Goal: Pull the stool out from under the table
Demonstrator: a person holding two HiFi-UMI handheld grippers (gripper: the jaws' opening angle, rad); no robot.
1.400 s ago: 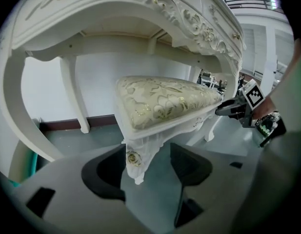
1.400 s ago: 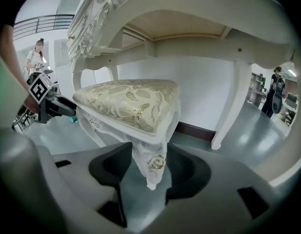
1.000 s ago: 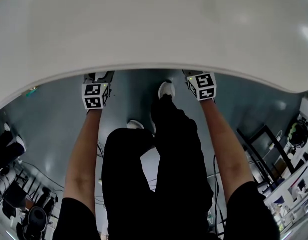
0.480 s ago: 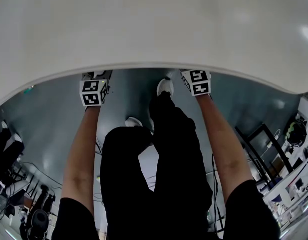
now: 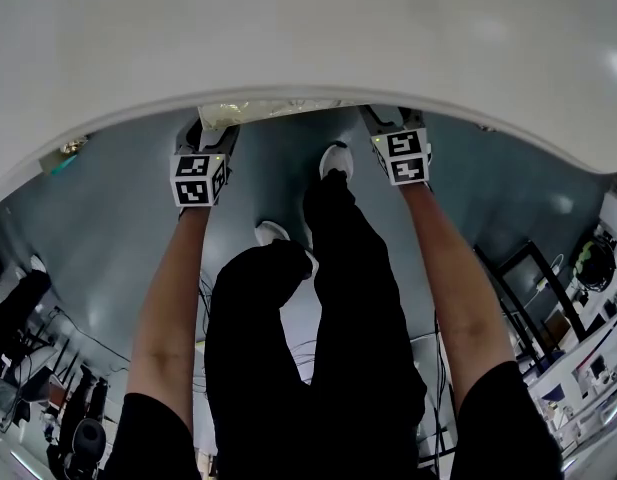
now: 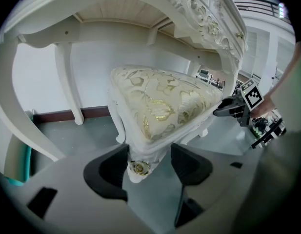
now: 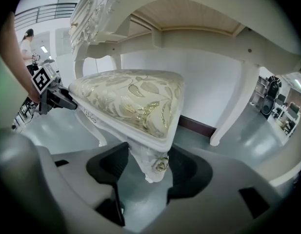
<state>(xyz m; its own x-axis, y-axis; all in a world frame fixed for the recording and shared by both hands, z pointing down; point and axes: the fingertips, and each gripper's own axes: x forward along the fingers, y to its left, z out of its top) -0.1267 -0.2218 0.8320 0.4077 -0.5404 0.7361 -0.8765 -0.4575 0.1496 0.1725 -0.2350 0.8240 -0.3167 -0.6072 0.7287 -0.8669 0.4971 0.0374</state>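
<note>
The person is standing at the white carved worktop (image 5: pixel 308 38) and working on drawing out the white carved stool with the gold-leaf patterned cushion (image 6: pixel 165 106). The stool is sitting mostly beneath the worktop, with only the front edge of its cushion showing past the rim in the head view. To do this well, both front corners should probably be pulled straight back together and at the same rate. That way the stool is sliding level over the grey floor (image 6: pixel 91 130) instead of twisting or catching its legs on the worktop's legs, and the seat is staying low enough to clear the carved apron overhead. The left gripper (image 6: pixel 149 150) is clamping the stool's front-left corner, its dark pads sitting against the carved frame just above the gilt rosette. The right gripper (image 7: pixel 148 150) is straddling the other front corner with its jaws very wide. They are closing a little at this moment, and the pads do not appear to be pressing on the leg between them.
</note>
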